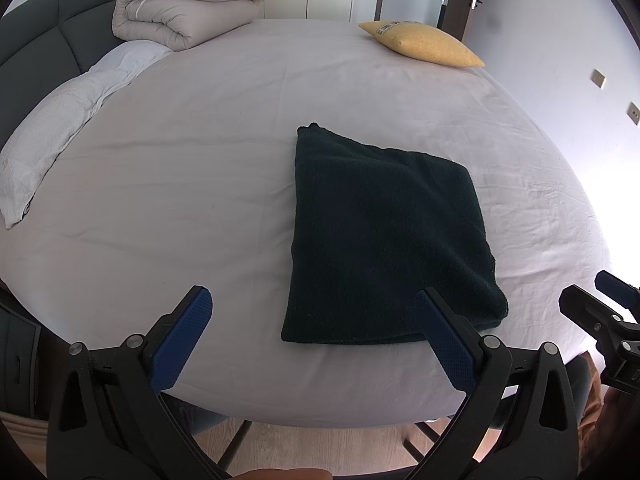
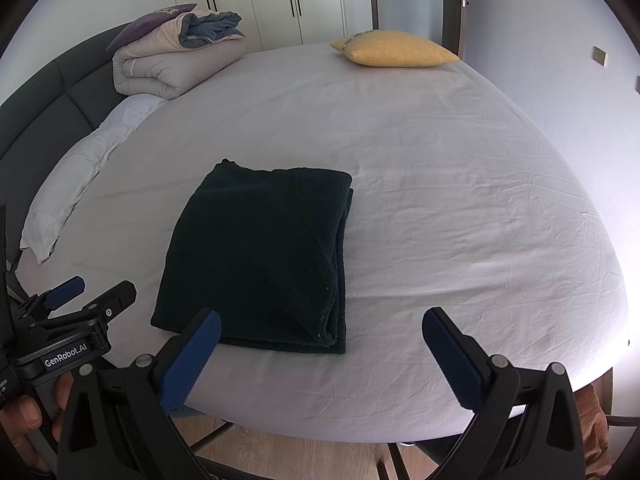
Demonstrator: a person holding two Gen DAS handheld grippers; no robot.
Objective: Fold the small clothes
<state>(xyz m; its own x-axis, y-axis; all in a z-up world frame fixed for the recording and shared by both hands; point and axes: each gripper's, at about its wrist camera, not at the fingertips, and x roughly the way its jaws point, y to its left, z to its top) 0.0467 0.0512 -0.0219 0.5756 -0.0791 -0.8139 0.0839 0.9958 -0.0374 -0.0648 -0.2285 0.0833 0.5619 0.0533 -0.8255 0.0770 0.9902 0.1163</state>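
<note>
A dark green, nearly black garment point(image 1: 384, 236) lies folded into a flat rectangle on the pale bed sheet point(image 1: 192, 176), near the bed's front edge. It also shows in the right wrist view point(image 2: 260, 256), with stacked folded layers along its right side. My left gripper point(image 1: 314, 304) is open and empty, held just in front of the garment's near edge. My right gripper point(image 2: 322, 324) is open and empty, its left fingertip over the garment's near right corner. Each gripper shows at the edge of the other's view.
A folded beige and grey duvet point(image 1: 180, 12) with a purple cushion on it sits at the far left by the dark headboard point(image 1: 44, 36). A white pillow point(image 1: 60, 132) lies along the left. A yellow cushion point(image 1: 424, 44) lies at the far right. Wood floor shows below the bed edge.
</note>
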